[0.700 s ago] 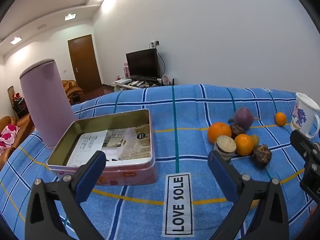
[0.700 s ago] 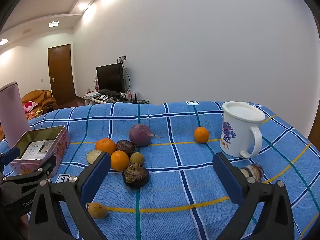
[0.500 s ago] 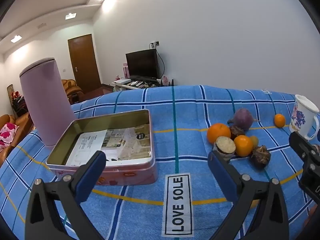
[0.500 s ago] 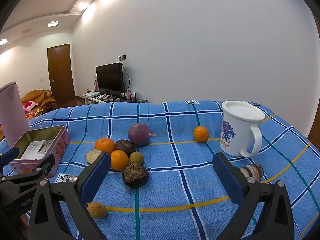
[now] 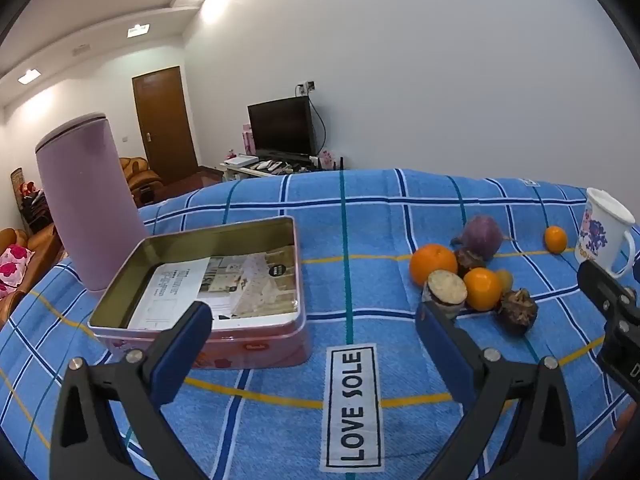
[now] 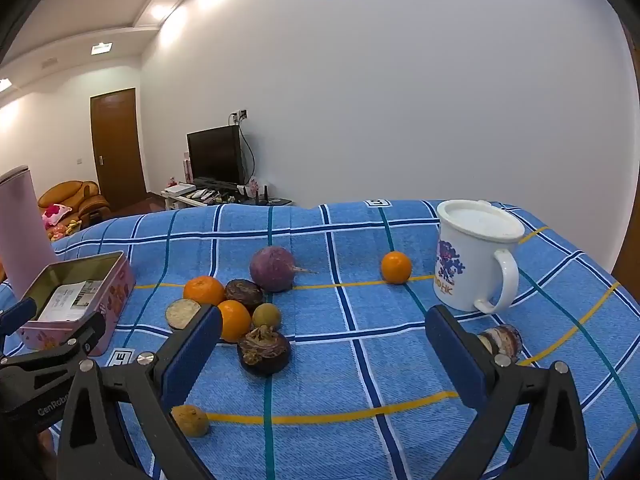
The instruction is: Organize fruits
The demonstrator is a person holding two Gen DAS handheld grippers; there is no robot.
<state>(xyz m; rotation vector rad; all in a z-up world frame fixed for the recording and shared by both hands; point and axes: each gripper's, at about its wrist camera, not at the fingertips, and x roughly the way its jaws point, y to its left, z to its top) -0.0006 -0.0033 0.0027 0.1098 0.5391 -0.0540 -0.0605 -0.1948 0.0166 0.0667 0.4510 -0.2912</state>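
Nothing is sorted yet, I judge: both my claws, left gripper (image 5: 312, 330) and right gripper (image 6: 324, 334), gape empty, the fruits (image 6: 240, 312) lie clustered ahead of my right claw, the tin (image 5: 256, 344) beyond my left holds only papers, and the mug (image 6: 472, 260) hides its contents.

The left tongs (image 5: 314, 322) are spread wide with nothing between the blue pads (image 5: 182, 350), tilted slightly downward. The right tongs (image 6: 324, 354) are equally wide and empty, angled down, just beside the left ones.
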